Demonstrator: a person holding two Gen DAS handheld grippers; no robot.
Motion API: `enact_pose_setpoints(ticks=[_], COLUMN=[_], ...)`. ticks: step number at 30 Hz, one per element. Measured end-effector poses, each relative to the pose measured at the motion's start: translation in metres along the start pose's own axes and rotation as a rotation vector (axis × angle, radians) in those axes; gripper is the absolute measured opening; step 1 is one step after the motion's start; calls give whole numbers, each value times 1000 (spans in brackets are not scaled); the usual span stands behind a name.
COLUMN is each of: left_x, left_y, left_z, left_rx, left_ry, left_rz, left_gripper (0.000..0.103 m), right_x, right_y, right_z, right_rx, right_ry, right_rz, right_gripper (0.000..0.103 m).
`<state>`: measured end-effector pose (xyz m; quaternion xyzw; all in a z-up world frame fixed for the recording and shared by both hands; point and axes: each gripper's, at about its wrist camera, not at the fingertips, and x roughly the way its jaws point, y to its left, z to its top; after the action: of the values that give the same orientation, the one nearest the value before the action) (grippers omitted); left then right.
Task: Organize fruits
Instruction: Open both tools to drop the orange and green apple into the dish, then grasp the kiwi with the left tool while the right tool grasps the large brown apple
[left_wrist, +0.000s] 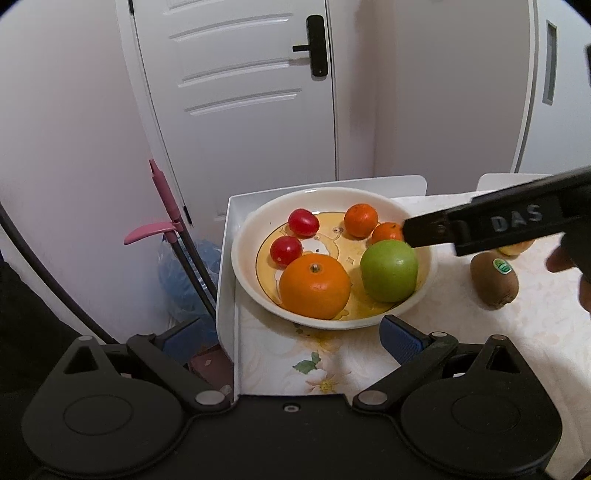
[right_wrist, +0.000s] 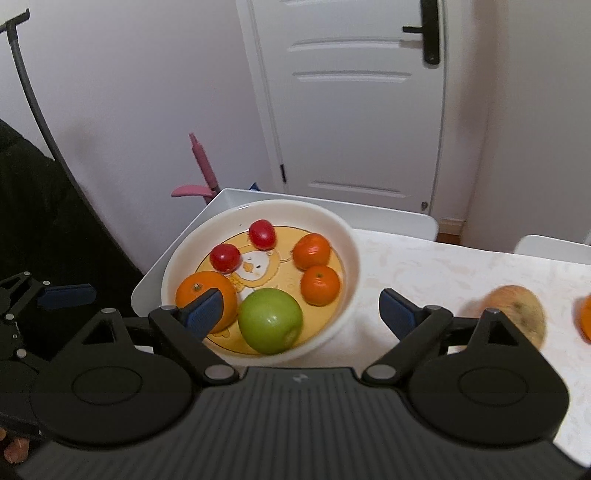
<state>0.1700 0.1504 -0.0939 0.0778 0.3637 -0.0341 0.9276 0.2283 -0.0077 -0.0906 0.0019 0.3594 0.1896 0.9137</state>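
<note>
A white bowl (left_wrist: 424, 284) (right_wrist: 351, 258) with a yellow cartoon bottom holds a green apple (left_wrist: 389, 269) (right_wrist: 269, 319), a large orange (left_wrist: 314, 286) (right_wrist: 201, 291), two small mandarins (left_wrist: 361, 219) (right_wrist: 319, 284) and two red tomatoes (left_wrist: 303, 221) (right_wrist: 262, 232). My left gripper (left_wrist: 291, 336) is open and empty just before the bowl. My right gripper (right_wrist: 299, 314) is open and empty above the bowl, around the apple without touching it; its body shows in the left wrist view (left_wrist: 498, 225). A kiwi (left_wrist: 495, 280) lies on the table right of the bowl.
A yellowish fruit (right_wrist: 517, 314) and part of an orange (right_wrist: 585, 319) lie on the floral tablecloth (right_wrist: 424, 266) to the right. The bowl sits near the table's left edge (left_wrist: 227, 295). A white door and pink-handled tool stand behind.
</note>
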Motion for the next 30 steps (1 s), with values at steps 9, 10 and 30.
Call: enact_pose_setpoints(ticks=[9, 10, 30], left_x=[-21, -23, -35], left_y=[-11, -11, -64], left_z=[12, 13, 37], left_rx=[15, 9, 22], left_ry=[-39, -43, -60], left_rz=[-15, -26, -104], left_gripper=[103, 103, 103], right_x=[-50, -55, -104], right_y=[-13, -15, -92], right_z=[-10, -12, -23], right_rx=[51, 53, 123], right_ry=[-44, -46, -62], right_rz=[-74, -87, -199], right_gripper=[103, 103, 103])
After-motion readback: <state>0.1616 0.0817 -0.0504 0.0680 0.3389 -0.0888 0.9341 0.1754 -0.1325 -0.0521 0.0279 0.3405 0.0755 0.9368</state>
